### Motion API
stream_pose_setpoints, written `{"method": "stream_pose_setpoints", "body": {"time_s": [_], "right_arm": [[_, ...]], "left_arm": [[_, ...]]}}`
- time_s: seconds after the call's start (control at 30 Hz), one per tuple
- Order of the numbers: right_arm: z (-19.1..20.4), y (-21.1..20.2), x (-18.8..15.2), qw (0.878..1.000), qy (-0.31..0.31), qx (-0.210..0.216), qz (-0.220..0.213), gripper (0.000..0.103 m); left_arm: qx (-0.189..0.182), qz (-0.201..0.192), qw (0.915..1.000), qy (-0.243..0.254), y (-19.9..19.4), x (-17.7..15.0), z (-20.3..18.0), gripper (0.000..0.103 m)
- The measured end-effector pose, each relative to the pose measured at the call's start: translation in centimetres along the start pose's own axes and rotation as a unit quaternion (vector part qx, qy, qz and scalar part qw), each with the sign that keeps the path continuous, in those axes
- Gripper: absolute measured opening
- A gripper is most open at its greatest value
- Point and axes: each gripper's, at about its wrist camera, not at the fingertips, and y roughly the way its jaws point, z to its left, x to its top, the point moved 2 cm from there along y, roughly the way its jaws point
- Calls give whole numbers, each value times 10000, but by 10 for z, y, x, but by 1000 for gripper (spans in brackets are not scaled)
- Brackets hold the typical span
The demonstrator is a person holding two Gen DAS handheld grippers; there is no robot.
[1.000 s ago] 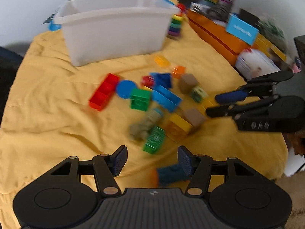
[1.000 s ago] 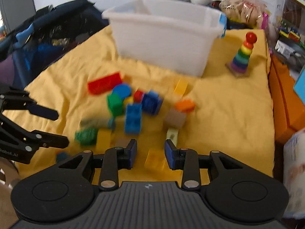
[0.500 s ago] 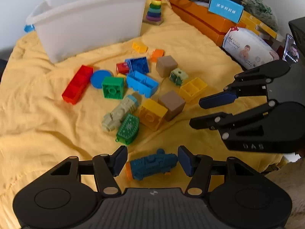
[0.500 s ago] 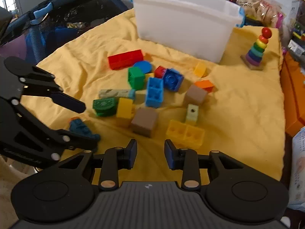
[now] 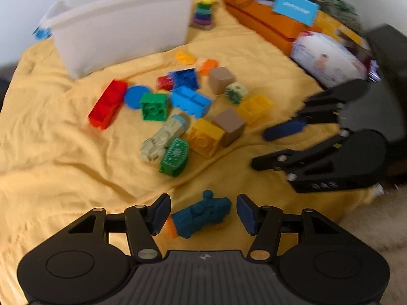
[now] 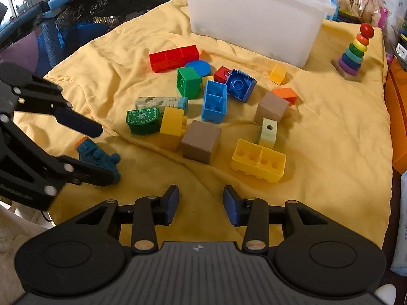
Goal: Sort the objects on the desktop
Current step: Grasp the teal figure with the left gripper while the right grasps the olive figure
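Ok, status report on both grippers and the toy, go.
Left gripper open, straddling the teal toy train, not clamped. Right gripper open, empty, above bare yellow blanket. Nothing blocking the train; white bin at the back.

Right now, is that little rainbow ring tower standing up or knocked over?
Upright. The ring stacking toy stands on its base on the yellow blanket, rings stacked in order, the red ball on top.

Both tools share one build: the left gripper (image 5: 203, 214) and right gripper (image 6: 201, 204) have a matte black ribbed housing flanked by two round black discs, angular black linkage arms with brass-coloured and silver pivot screws, and dark blue pads on the fingers (image 6: 171, 202).
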Motion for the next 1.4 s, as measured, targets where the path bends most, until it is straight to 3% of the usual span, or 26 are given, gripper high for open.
{"method": "stream_pose_setpoints", "body": {"time_s": [0.13, 0.2, 0.3, 0.43, 0.47, 0.63, 0.8, 0.87, 1.0, 1.1, 1.17, 1.23, 1.4], "right_arm": [[3, 1, 2, 10000, -45, -7, 18, 45], [4, 2, 3, 10000, -49, -11, 24, 45], [7, 3, 3, 10000, -50, -37, 38, 46], [11, -2, 8, 9999, -10, -51, -94, 45], [11, -5, 11, 9998, 4, -42, -182, 44], [16, -28, 41, 9952, -252, -19, -940, 44], [33, -8, 71, 9797, -1793, -181, -879, 37], [37, 6, 80, 9655, -2525, -171, -621, 36], [48, 30, 87, 9179, -3962, 219, -4, 34], [56, 47, 87, 8912, -4484, 624, 304, 34], [63, 57, 86, 8808, -4638, 853, 418, 34], [64, 62, 91, 8945, -4345, 970, 400, 29], [37, 60, 87, 9619, -2480, 1094, 345, 29]], "left_arm": [[-3, -111, 9957, 920, -13, -4, -4, 60], [16, -14, 9883, 1523, -14, -6, -5, 52], [152, 91, 9745, 2237, -7, -6, -6, 51], [-175, 243, 9648, 2614, 10, -3, -14, 47], [-260, 227, 9638, 2643, 11, -5, -16, 38], [-64, 268, 9767, 2127, 12, -13, -10, 28], [183, 313, 9947, 963, 8, -18, 24, 28], [151, 308, 9968, 725, 5, -19, 32, 28], [240, 323, 9972, 636, 6, -22, 32, 29], [151, 292, 9990, 290, 7, -20, 38, 30], [56, 304, 9995, 87, 9, -16, 43, 30], [74, 255, 9996, 102, 9, -16, 42, 30], [182, 139, 9993, 306, 7, -20, 36, 28]]}}
